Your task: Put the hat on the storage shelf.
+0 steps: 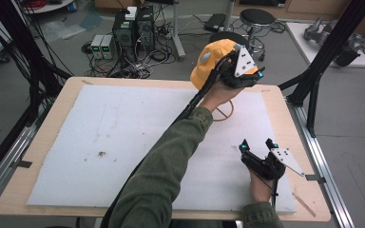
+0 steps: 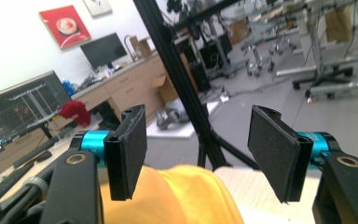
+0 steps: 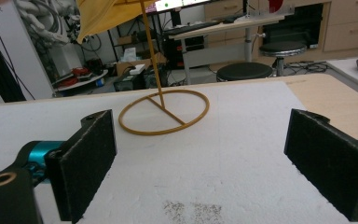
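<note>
Yellow cap (image 1: 212,59) sits on top of a thin yellow stand (image 1: 223,111), up above the table (image 1: 43,137). The stand has a round ring at the bottom and 1 straight stick going up from it. The ring rests on the white foam sheet (image 1: 123,142), near the far edge of the table and closer to its right side. In the right gripper view the ring (image 3: 164,112) lies flat on the sheet, and the stick goes up to the cap (image 3: 100,14) at the top edge of that view.

Just beside the cap is the left gripper (image 1: 259,76). It is up in the air, over the far edge of the table. Its jaws are spread apart and they squeeze nothing. In the left gripper view the cap (image 2: 186,196) shows low down, below the 2 black pads (image 2: 128,149), and the pads do not press on it.

Well apart from the cap, the right gripper (image 1: 256,145) is low over the foam sheet, near the right end of the near edge of the table. Its jaws are spread wide too, with bare foam (image 3: 205,177) between them.

A green sleeve (image 1: 166,166) reaches across the sheet from the near edge up to the left gripper.
</note>
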